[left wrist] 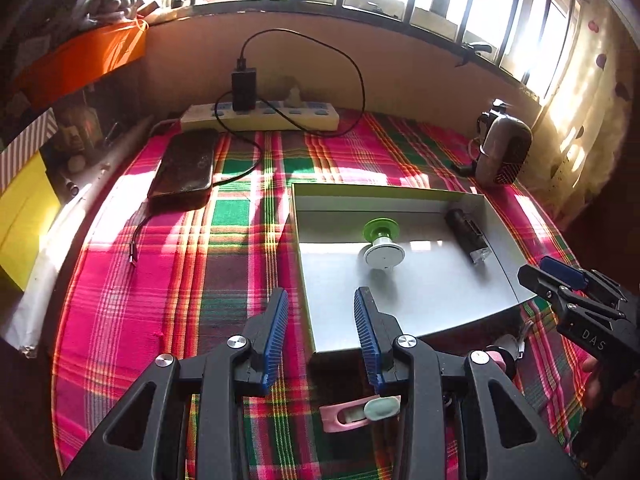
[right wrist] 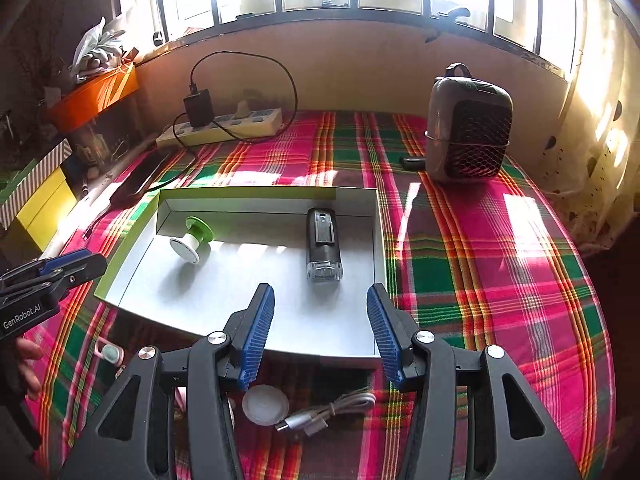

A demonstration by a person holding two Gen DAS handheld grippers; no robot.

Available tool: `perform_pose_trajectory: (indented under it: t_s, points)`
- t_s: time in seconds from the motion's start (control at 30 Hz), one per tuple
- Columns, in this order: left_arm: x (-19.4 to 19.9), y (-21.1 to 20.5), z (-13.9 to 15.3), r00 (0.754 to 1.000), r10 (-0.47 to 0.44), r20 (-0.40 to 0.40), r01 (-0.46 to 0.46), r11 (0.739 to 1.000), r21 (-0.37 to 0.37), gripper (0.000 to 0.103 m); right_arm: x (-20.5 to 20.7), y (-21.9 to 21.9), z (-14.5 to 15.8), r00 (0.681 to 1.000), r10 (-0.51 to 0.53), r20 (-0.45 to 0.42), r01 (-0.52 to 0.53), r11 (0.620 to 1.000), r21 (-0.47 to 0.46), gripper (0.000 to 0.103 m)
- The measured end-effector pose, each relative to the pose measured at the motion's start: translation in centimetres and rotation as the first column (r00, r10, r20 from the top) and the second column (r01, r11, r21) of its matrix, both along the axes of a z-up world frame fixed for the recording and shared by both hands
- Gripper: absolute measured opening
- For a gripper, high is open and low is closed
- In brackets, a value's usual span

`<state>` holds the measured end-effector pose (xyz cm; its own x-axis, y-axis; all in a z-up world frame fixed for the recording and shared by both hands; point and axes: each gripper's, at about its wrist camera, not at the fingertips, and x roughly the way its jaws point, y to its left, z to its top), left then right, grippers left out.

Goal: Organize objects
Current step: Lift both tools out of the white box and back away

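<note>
Plaid cloth (right wrist: pixel 480 240); box (right wrist: pixel 256 312) beyond empty tongs (right wrist: pixel 320 332).

In the left wrist view, low in the frame, the pink clip (left wrist: pixel 347 417) lies partly behind the left gripper (left wrist: pixel 321 334)'s frame, its right end covered. Just right of there, a pink-and-white round thing (left wrist: pixel 505 357) peeks out between the gripper's arm and the white tray (left wrist: pixel 304 264); I cannot tell what it is. At the right edge the right gripper (left wrist: pixel 568 280) is cut off. In the right wrist view, bottom centre, the white cable (right wrist: pixel 332 412) and round disc (right wrist: pixel 265 405) are partly covered.
</note>
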<state>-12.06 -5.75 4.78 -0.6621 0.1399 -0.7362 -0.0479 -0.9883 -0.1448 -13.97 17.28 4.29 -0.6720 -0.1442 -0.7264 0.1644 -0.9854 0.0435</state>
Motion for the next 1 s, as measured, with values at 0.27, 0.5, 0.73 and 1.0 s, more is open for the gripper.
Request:
perform_pose_trajectory:
  t_s: [0.27, 0.5, 0.73, 1.0]
  points:
    - [2.6, -1.6, -1.1, 1.000, -0.002, 0.000, 0.002, 0.999, 0.036, 0.033, 3.1, 1.1, 0.1, 1.000, -0.014, -0.027, 0.014, 1.000, -0.016, 0.050]
    - [3.7, -1.7, -2.0, 0.999, -0.045, -0.003, 0.045, 0.998, 0.054, 0.033, 4.8, 1.6, -0.4, 0.999, -0.024, -0.028, 0.023, 0.999, -0.039, 0.050]
    - [3.7, -0.8, -3.1, 0.996, -0.089, 0.009, 0.088, 0.993, 0.074, 0.033, 5.8, 2.1, -1.1, 1.000, -0.026, -0.012, 0.026, 0.999, -0.048, 0.050]
    - [4.4, -0.2, -3.5, 0.989, -0.147, 0.012, 0.145, 0.984, 0.103, 0.033, 6.2, 3.1, -1.5, 0.998, -0.061, -0.004, 0.061, 0.997, -0.049, 0.050]
